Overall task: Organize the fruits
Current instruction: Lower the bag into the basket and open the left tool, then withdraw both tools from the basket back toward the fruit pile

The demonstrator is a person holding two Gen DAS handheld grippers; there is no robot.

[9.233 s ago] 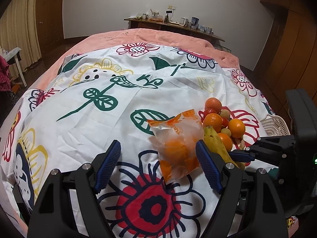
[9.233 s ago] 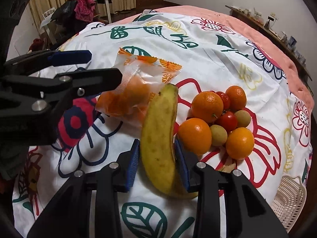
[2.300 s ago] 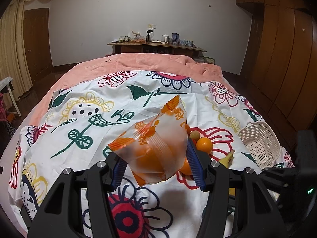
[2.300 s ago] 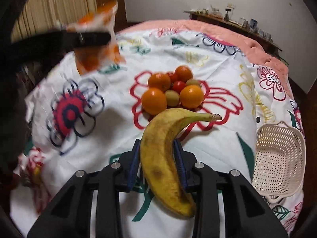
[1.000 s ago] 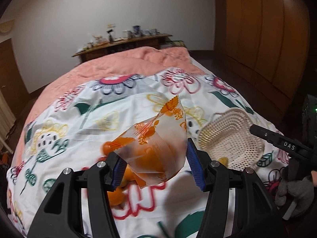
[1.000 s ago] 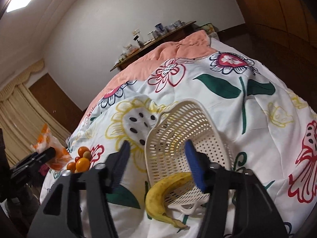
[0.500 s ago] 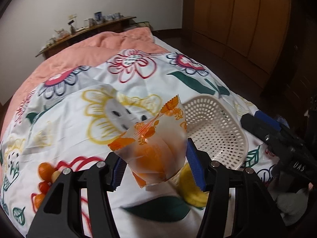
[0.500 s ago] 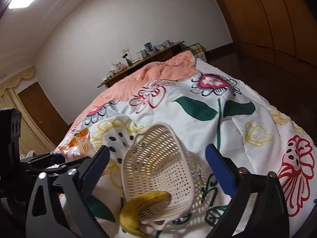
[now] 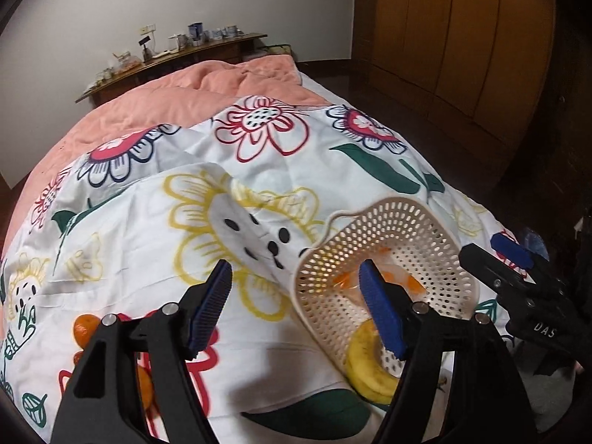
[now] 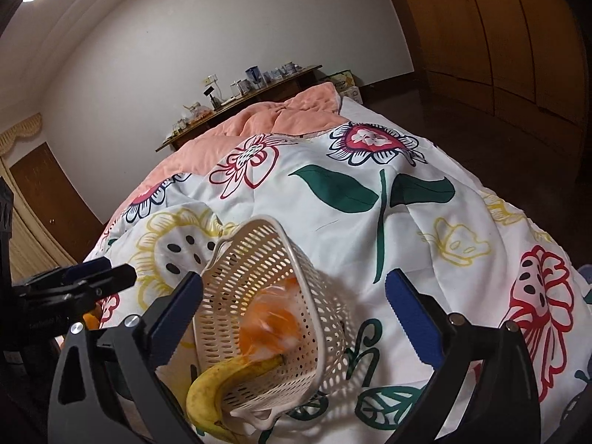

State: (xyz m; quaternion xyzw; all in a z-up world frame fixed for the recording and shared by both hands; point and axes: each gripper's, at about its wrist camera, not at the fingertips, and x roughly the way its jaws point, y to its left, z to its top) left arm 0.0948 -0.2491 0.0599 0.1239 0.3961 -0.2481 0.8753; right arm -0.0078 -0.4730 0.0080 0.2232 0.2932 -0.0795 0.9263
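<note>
Pretty clearly a bedroom in someone's home. There's a big bed [image 9: 185,199] with a flowery white cover over a peach quilt [image 9: 207,88], a wall of wooden wardrobe doors [image 9: 455,37] on one side, and a low sideboard [image 10: 240,101] against the white wall, cluttered with cups and jars. Curtains [image 10: 22,255] and a wooden door [image 10: 48,192] too.

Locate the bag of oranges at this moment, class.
In both wrist views the bag of oranges lies inside the tilted white basket on the floral bedspread, just behind the banana, held by neither claw.
</note>
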